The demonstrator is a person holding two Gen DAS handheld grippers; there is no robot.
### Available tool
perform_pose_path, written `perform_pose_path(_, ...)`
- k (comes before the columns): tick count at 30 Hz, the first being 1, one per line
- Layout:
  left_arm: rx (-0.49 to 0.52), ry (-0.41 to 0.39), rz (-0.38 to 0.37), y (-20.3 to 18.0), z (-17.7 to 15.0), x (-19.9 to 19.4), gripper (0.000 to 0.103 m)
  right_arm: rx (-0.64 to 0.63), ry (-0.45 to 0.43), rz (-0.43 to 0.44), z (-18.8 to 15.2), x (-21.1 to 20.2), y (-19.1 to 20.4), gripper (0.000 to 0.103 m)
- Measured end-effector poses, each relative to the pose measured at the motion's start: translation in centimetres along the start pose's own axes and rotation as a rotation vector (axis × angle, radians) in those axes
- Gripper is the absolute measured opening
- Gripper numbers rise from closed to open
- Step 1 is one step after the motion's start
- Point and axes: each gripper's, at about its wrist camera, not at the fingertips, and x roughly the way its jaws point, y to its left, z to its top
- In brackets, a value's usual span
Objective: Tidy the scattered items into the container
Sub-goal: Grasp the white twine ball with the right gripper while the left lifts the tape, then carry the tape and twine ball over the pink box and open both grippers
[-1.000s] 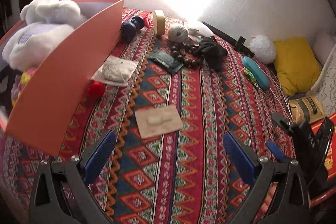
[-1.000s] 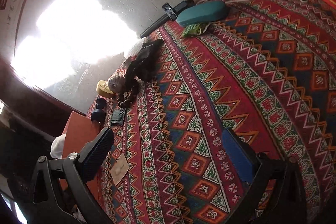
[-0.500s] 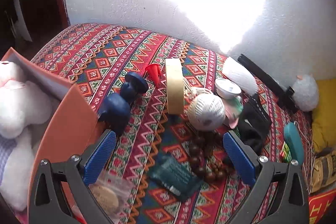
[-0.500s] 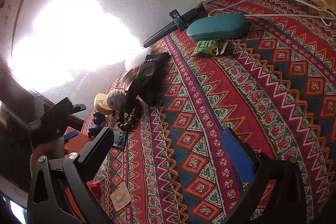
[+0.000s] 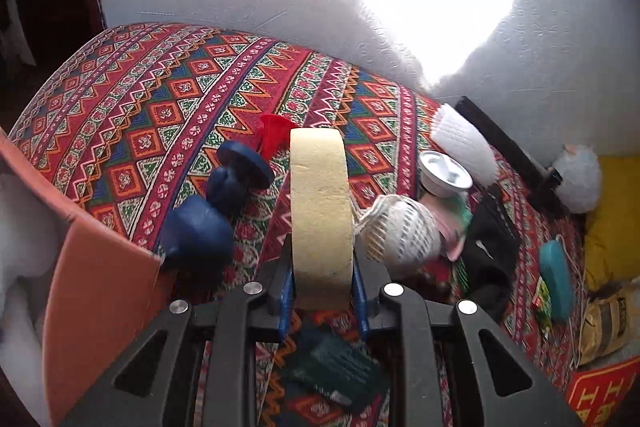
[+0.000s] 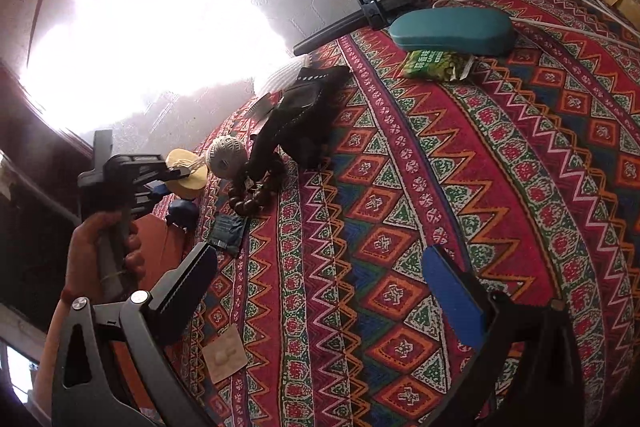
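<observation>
So the left claw (image 5: 322, 291) is closing in on the roll of masking tape (image 5: 320, 211), which stands on edge right between the blue pads, and they look like they're touching its sides already. The tape sits on the patterned bedspread (image 5: 160, 99). At about 9 o'clock from it there's a navy dumbbell-shaped thing (image 5: 216, 211), a small red cone (image 5: 272, 135) at roughly 11, and a ball of white twine (image 5: 404, 231) just beside it at 3. The orange container (image 5: 96, 307) is down at 8 o'clock with something white and fluffy inside. The right claw (image 6: 320, 291) hangs wide open over the bedspread, holding nothing. From there the teal case (image 6: 452, 31) is up around 1 o'clock, well apart from the tape.
</observation>
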Motion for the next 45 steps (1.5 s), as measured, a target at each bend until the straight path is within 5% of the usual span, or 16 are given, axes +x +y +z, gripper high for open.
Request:
perform_pose_path(4,0.043,0.021,-0.121,0.3,-7.2,-6.8,0.020,0.035,0.005,0.026,0.0,-0.2,-0.4,0.102)
perform_pose_path(10,-0.086,0.145,-0.321,4.0,-21.8,-10.8,0.021,0.081,0.046,0.068,-0.6,0.0,-0.7,0.102)
perform_pose_path(16,-0.243,0.280,-0.361,7.8,-31.6,-11.0,0.022,0.029,0.171,0.184,-3.4,1.0,2.7,0.102)
perform_pose_path(20,-0.186,0.230,-0.305,8.1,-32.4,-12.8,0.036,-0.075,0.308,0.310,-6.6,2.5,7.1,0.102)
perform_pose_path(24,-0.139,0.185,-0.269,8.6,-32.2,-14.0,0.065,-0.165,0.419,0.326,-10.4,4.5,11.1,0.102)
perform_pose_path(28,-0.125,0.211,-0.287,9.5,-32.5,-14.1,0.066,-0.247,0.476,0.300,-13.5,6.5,13.9,0.102)
perform_pose_path(30,-0.125,0.224,-0.286,9.7,-32.5,-14.0,0.066,-0.295,0.473,0.254,-14.7,7.2,14.5,0.095)
perform_pose_path(31,-0.126,0.227,-0.287,9.8,-32.5,-14.0,0.066,-0.322,0.476,0.228,-15.1,7.6,14.6,0.069)
perform_pose_path(32,-0.125,0.227,-0.286,9.8,-32.5,-14.0,0.066,-0.339,0.476,0.201,-15.3,7.9,14.6,0.062)
perform_pose_path(38,-0.086,0.213,-0.250,8.8,-32.5,-14.2,0.066,-0.257,0.362,0.241,-12.3,5.1,13.3,0.062)
perform_pose_path(45,-0.066,0.221,-0.226,8.3,-33.3,-13.5,0.066,-0.127,0.233,0.383,-7.7,0.0,11.0,0.062)
